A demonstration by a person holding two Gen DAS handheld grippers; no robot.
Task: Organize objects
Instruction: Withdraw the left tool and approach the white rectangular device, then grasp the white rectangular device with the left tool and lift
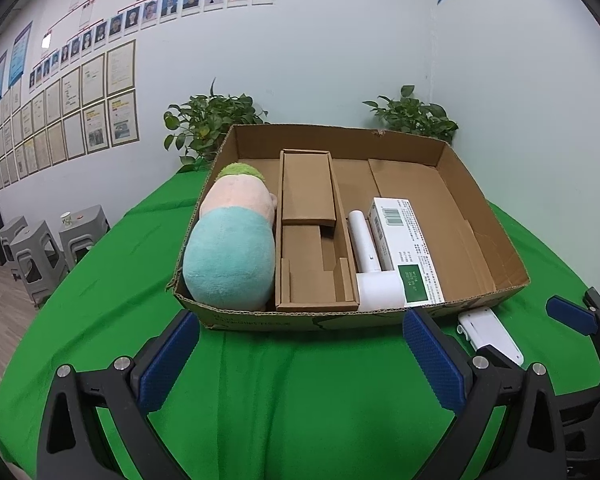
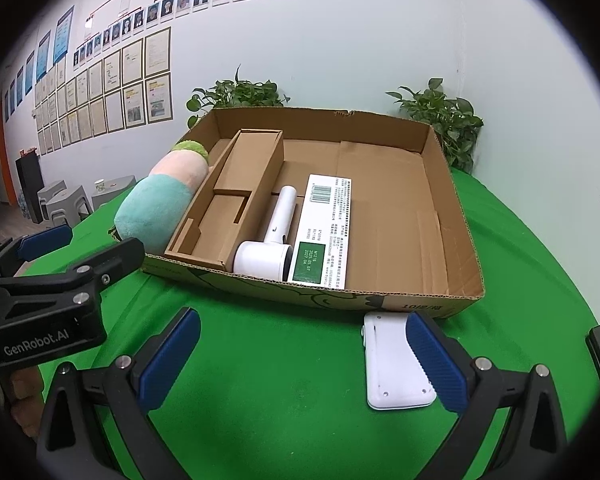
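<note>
Your flat white plastic device [image 2: 392,364], lower right of the frame outside the brown cardboard box [image 2: 420,304], looks light, rigid and slick. Grip it across its long edges. Both the right gripper [image 2: 300,356] and left gripper [image 1: 300,356] are spread wide, holding nothing.

one cardboard box [image 2: 380,300], one plush toy [image 2: 156,208], two potted plants [image 2: 444,116]

box [image 1: 484,240] on table [image 1: 260,380] | toy [image 1: 230,256] left, insert [image 1: 312,240] middle, carton [image 1: 408,244] right (inside) | device [image 2: 388,364] before box
</note>
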